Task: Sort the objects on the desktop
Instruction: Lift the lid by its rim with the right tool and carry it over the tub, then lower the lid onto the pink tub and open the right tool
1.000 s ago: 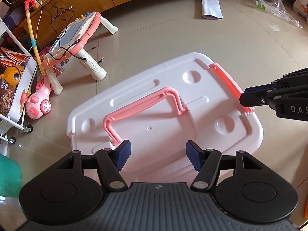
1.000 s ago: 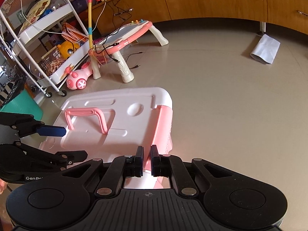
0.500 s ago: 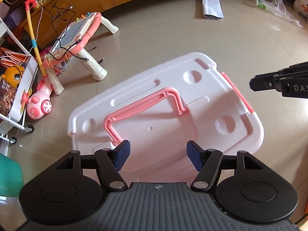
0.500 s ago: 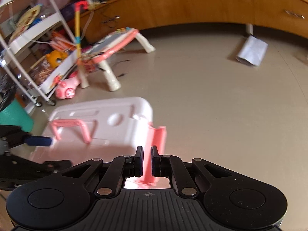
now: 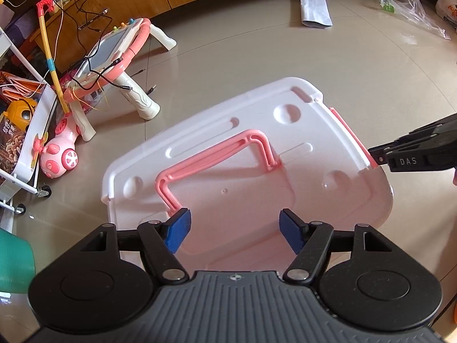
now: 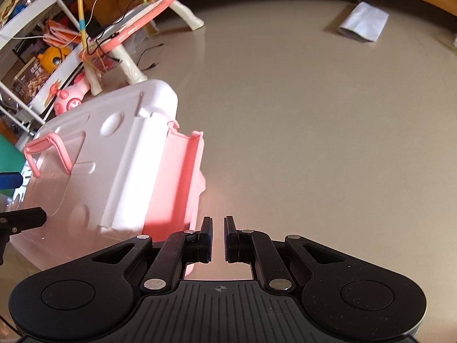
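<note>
A white storage box [image 5: 314, 194] with a pink fold-down handle [image 5: 211, 157] on its lid stands on the floor. My left gripper [image 5: 234, 231] hovers open over the lid's near edge, with the handle's left foot just ahead of its left pad. The pink side latch [image 6: 177, 177] is swung outward from the box [image 6: 128, 157]. My right gripper [image 6: 218, 240] is shut to a narrow slit with nothing in it, just right of the latch's lower end. In the left wrist view its tips [image 5: 374, 157] touch the latch [image 5: 348, 131] at the lid's right corner.
A pink toy drawing table [image 5: 114, 54] with trailing cables and a pink pig toy [image 5: 57, 160] stand left of the box, by a white wheeled shelf [image 5: 28, 131]. A green mat [image 5: 14, 260] lies at the near left. A grey bag [image 5: 314, 11] lies on the floor before wooden cabinets.
The right gripper, shut on the pink latch, pulled it outward off the lid's edge, then came off it to the right. The left gripper stayed open over the lid.
</note>
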`<state>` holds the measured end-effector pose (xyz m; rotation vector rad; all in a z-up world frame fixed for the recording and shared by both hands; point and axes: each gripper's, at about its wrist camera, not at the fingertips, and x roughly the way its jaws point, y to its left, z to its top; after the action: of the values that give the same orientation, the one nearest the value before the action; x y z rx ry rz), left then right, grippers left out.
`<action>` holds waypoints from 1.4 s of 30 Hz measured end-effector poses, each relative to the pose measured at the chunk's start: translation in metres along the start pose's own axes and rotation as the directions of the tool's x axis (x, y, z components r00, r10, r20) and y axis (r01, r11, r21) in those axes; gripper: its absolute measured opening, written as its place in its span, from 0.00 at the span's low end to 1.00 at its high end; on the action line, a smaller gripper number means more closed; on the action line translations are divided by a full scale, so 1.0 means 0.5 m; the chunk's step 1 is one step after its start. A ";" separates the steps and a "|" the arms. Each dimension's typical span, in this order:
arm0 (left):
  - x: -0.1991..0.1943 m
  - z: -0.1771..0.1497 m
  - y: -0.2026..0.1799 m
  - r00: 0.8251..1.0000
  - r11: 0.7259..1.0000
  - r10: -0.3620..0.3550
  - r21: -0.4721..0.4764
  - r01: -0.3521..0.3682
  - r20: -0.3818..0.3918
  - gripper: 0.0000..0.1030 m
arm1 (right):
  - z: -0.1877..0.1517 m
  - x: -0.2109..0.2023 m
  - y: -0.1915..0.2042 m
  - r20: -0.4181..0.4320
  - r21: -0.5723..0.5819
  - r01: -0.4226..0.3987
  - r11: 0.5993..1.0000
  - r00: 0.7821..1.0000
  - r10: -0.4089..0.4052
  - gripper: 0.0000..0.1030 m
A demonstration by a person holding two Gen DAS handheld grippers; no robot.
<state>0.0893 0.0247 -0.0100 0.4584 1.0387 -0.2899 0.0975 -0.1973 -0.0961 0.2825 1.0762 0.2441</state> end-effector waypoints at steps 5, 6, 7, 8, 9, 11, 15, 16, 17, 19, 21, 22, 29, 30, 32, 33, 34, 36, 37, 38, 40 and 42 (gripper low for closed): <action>0.002 0.001 0.004 1.000 1.000 0.002 -0.006 -0.002 0.000 0.72 | 0.008 -0.026 0.012 0.022 0.001 -0.035 0.999 0.999 0.035 0.05; 0.002 0.001 0.003 1.000 1.000 0.003 -0.006 -0.003 0.000 0.72 | 0.010 -0.033 0.011 0.029 0.007 -0.048 0.999 0.998 0.048 0.05; 0.002 0.001 0.003 1.000 1.000 0.005 -0.005 -0.005 0.000 0.72 | 0.011 -0.040 0.010 0.036 0.014 -0.061 0.998 0.998 0.061 0.06; 0.001 0.001 0.002 1.000 1.000 0.008 -0.005 -0.008 0.001 0.72 | 0.013 -0.047 0.008 0.043 0.021 -0.074 0.997 0.996 0.073 0.06; 0.001 0.001 0.001 1.000 1.000 0.010 -0.003 -0.010 0.001 0.72 | 0.014 -0.052 0.012 0.045 0.012 -0.079 0.997 0.996 0.079 0.06; 0.001 0.001 0.000 1.000 1.000 0.013 -0.001 -0.013 0.000 0.72 | 0.016 -0.061 0.023 0.047 -0.011 -0.085 0.996 0.995 0.086 0.06; -0.004 0.002 -0.003 1.000 1.000 -0.006 -0.005 0.006 0.000 0.72 | 0.021 -0.075 0.045 0.051 -0.055 -0.081 0.995 0.995 0.084 0.06; -0.008 0.003 -0.004 1.000 1.000 -0.022 -0.012 0.023 0.007 0.72 | 0.022 -0.076 0.048 0.051 -0.064 -0.073 0.995 0.996 0.077 0.06; -0.011 0.005 -0.004 0.999 0.999 -0.036 -0.020 0.036 0.013 0.72 | 0.023 -0.077 0.048 0.049 -0.067 -0.072 0.995 0.996 0.075 0.06; -0.016 0.008 -0.004 0.999 0.999 -0.044 -0.029 0.044 0.019 0.72 | 0.026 -0.081 0.044 0.053 -0.067 -0.078 0.995 0.995 0.082 0.06; -0.017 0.008 -0.002 1.000 0.999 -0.024 -0.021 0.024 0.020 0.72 | 0.029 -0.085 0.045 0.058 -0.070 -0.075 0.995 0.995 0.079 0.06; -0.017 0.008 0.000 1.000 1.000 -0.016 -0.022 0.017 0.019 0.72 | 0.031 -0.088 0.046 0.061 -0.075 -0.071 0.995 0.995 0.076 0.06; -0.037 -0.007 0.059 0.999 0.993 0.006 -0.117 -0.002 0.032 0.72 | 0.045 -0.108 0.061 0.094 -0.101 -0.056 0.993 0.993 0.065 0.07; -0.040 -0.011 0.073 0.999 0.990 0.010 -0.137 -0.006 0.032 0.72 | 0.045 -0.108 0.066 0.095 -0.108 -0.048 0.993 0.994 0.058 0.07; -0.045 -0.021 0.102 0.999 0.984 0.021 -0.179 -0.015 0.031 0.72 | 0.044 -0.108 0.074 0.099 -0.121 -0.029 0.992 0.994 0.041 0.07; -0.047 -0.026 0.117 0.999 0.980 0.027 -0.200 -0.021 0.029 0.72 | 0.044 -0.108 0.076 0.099 -0.117 -0.027 0.993 0.994 0.039 0.07; -0.050 -0.030 0.132 0.999 0.975 0.034 -0.220 -0.027 0.028 0.72 | 0.044 -0.107 0.077 0.098 -0.115 -0.026 0.993 0.994 0.038 0.07; -0.055 -0.037 0.160 0.998 0.966 0.048 -0.256 -0.040 0.027 0.73 | 0.042 -0.106 0.083 0.096 -0.124 -0.019 0.992 0.995 0.031 0.06; -0.058 -0.039 0.170 0.998 0.962 0.053 -0.270 -0.044 0.027 0.73 | 0.041 -0.106 0.087 0.095 -0.133 -0.015 0.991 0.995 0.028 0.06; -0.060 -0.041 0.179 0.998 0.958 0.057 -0.282 -0.047 0.027 0.73 | 0.040 -0.105 0.093 0.094 -0.145 -0.009 0.989 0.995 0.022 0.06; -0.062 -0.045 0.189 0.998 0.953 0.058 -0.299 -0.048 0.026 0.73 | 0.037 -0.103 0.109 0.094 -0.181 0.010 0.983 0.996 0.007 0.06; -0.060 -0.048 0.191 0.998 0.952 0.060 -0.302 -0.051 0.019 0.73 | 0.037 -0.102 0.114 0.096 -0.190 0.018 0.982 0.995 0.001 0.06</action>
<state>0.0986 0.1199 0.0274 0.2065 1.0203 -0.0839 0.0875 -0.1630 -0.0261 0.1163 0.9518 0.3208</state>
